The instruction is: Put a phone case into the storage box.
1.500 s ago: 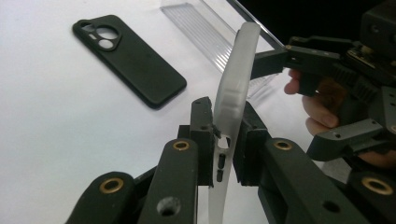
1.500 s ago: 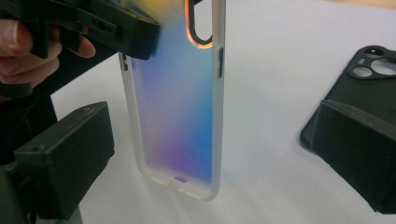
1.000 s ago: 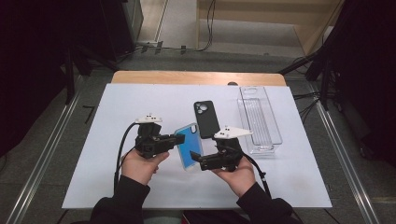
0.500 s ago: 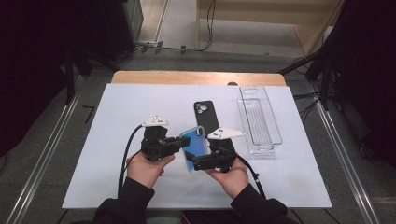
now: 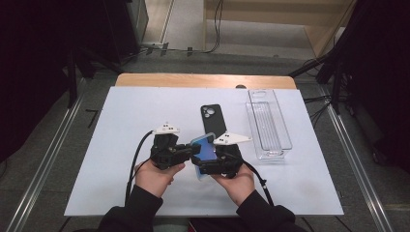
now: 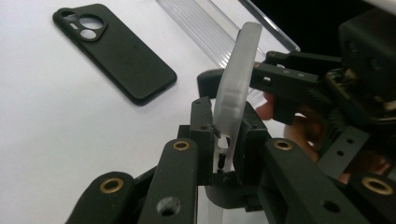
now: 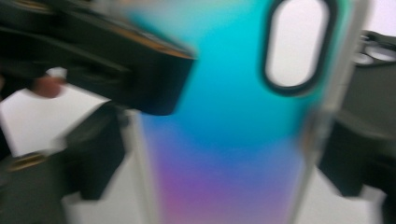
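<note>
The blue phone case (image 5: 205,151) is now being held up off the white surface, near the middle of its front edge; a second ago it was lying flat there. The left gripper (image 6: 223,140) is clamping the case's edge. The right gripper's (image 5: 209,166) jaws have just been closing around the case's sides (whether they are pressing yet, I cannot tell). A two-gripper hold seems to be forming, with the black phone case (image 5: 212,118) lying untouched behind.

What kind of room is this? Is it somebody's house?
Probably not a house, more likely a lab or workshop for recording hand tasks. A white sheet-covered table stands between metal floor rails, black cables trail over the floor, and dark equipment stands ring the table.
</note>
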{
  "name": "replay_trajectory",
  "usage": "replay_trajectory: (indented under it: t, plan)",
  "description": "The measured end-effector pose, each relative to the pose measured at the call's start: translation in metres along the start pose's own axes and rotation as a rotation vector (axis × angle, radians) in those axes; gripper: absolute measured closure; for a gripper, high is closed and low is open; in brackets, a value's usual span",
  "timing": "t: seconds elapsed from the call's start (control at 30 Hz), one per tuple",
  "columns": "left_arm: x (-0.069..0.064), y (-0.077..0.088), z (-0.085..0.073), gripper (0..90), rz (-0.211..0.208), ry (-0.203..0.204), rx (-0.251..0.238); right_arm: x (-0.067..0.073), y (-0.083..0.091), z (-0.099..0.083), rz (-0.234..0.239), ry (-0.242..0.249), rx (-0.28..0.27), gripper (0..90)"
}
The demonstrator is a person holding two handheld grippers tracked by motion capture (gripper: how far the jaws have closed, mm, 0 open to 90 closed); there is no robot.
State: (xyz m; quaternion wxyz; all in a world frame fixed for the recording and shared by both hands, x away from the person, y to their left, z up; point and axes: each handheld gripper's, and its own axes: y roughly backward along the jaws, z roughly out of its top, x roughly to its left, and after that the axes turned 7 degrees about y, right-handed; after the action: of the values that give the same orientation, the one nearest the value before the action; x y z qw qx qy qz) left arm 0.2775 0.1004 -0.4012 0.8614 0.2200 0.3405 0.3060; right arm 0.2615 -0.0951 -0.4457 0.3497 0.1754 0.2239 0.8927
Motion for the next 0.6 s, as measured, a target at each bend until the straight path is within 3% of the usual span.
replay_trajectory:
  t: [0.3,0.4,0.6]
  plan:
    - [-0.0013,0.0001,-0.0006,79.3,0.006,-0.022,-0.002,-0.0003,0.0005,0.0002,0.011,0.002,0.005,18.1]
    - [-0.0028,0.0010,-0.0003,67.2,-0.001,-0.025,-0.002,-0.0021,0.0003,0.0000,0.015,-0.012,0.009,18.3]
    - [-0.0027,0.0036,0.0007,55.2,-0.011,-0.013,-0.007,-0.0071,0.0010,-0.0005,0.007,-0.016,0.017,18.3]
